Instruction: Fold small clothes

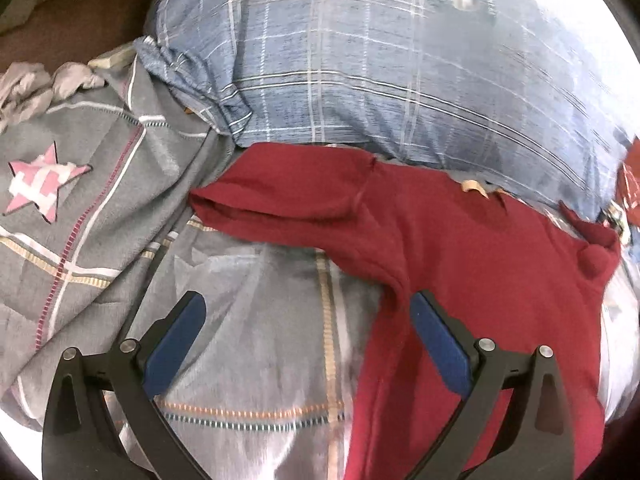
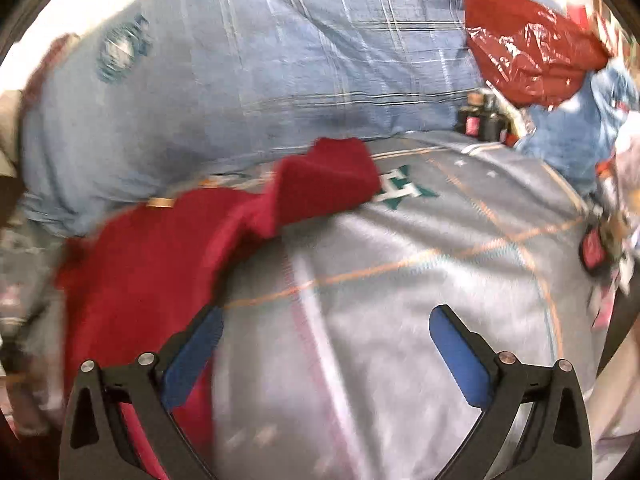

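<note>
A dark red garment (image 1: 472,264) lies spread on a grey checked bedspread (image 1: 256,320) on the bed, and everything here is placed from it. In the left wrist view one sleeve (image 1: 280,200) reaches out sideways from its body toward a grey cover with a pink star patch (image 1: 38,184), and a big blue plaid pillow (image 1: 360,60) sits just behind the garment, touching its upper edge. The left gripper (image 1: 307,312) hovers over the garment's lower side edge with its jaws spread wide; one blue pad (image 1: 440,344) is above the red cloth, the other above the bedspread, and they pinch nothing. In the blurred right wrist view the garment (image 2: 152,264) lies beside the right gripper (image 2: 326,326), whose jaws are likewise spread and empty, one pad (image 2: 192,360) over the garment's edge. Its other sleeve (image 2: 328,176) rests partly folded near a green letter print. A shiny red plastic bag (image 2: 528,52) sits well beyond the garment, against the pillow.
</note>
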Available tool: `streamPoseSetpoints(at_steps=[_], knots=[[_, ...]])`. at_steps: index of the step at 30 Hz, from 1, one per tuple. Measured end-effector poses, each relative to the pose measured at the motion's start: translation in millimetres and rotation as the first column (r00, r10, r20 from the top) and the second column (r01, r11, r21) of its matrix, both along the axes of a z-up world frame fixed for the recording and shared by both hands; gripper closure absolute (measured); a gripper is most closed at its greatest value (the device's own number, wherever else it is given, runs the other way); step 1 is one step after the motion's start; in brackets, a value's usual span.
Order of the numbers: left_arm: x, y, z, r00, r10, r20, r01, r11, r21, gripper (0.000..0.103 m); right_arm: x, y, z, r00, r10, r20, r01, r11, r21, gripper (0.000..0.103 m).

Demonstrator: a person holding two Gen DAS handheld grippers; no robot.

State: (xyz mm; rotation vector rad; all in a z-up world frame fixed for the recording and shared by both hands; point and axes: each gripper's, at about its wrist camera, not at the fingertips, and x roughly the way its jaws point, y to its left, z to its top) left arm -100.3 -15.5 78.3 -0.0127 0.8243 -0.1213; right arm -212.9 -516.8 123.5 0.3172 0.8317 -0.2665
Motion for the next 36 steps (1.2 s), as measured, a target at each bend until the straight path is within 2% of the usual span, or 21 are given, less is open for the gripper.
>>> streamPoseSetpoints(at_steps=[3, 6, 10, 12, 17, 25, 36], knots=[[-14.3, -5.6, 8.6, 0.999, -0.045, 0.022, 0.045, 0.999, 0.016, 0.001, -26.8, 15.3, 30.1, 0.997, 0.062, 0.035, -0.064, 0.997, 0.047, 0.0], [-25.8, -8.7, 12.1, 0.998, -0.051, 0.041, 0.051, 0.999, 0.003, 0.001, -47.0, 34.0, 52.2, 0.989, 0.124, 0.076, -0.131, 0.987, 0.094, 0.0], [-33.2, -14.8, 13.8, 0.996, -0.075, 0.038, 0.076, 0.997, -0.021, 0.001, -45.7, 61.9, 63.3, 0.977, 0.187, 0.101, -0.203, 0.962, 0.181, 0.0], [-35.2, -18.6, 15.2, 0.996, -0.08, 0.048, 0.081, 0.997, -0.012, 0.001, -34.9, 80.4, 65.1, 0.964, 0.237, 0.117, -0.256, 0.949, 0.183, 0.0], [-37.6, -23.6, 11.9, 0.994, -0.089, 0.055, 0.09, 0.996, -0.012, 0.001, 1.3, 133.6, 47.4, 0.95, 0.298, 0.095, -0.305, 0.949, 0.076, 0.0], [-28.6, -29.6, 0.2, 0.996, -0.075, 0.047, 0.073, 0.997, 0.037, 0.001, 59.4, 187.7, 1.1, 0.952, 0.303, 0.049, -0.301, 0.953, -0.046, 0.0], [-10.2, -43.7, -7.0, 0.998, -0.056, 0.04, 0.054, 0.997, 0.048, 0.001, 101.0, 201.7, -23.6, 0.958, 0.284, 0.043, -0.281, 0.958, -0.066, 0.0]])
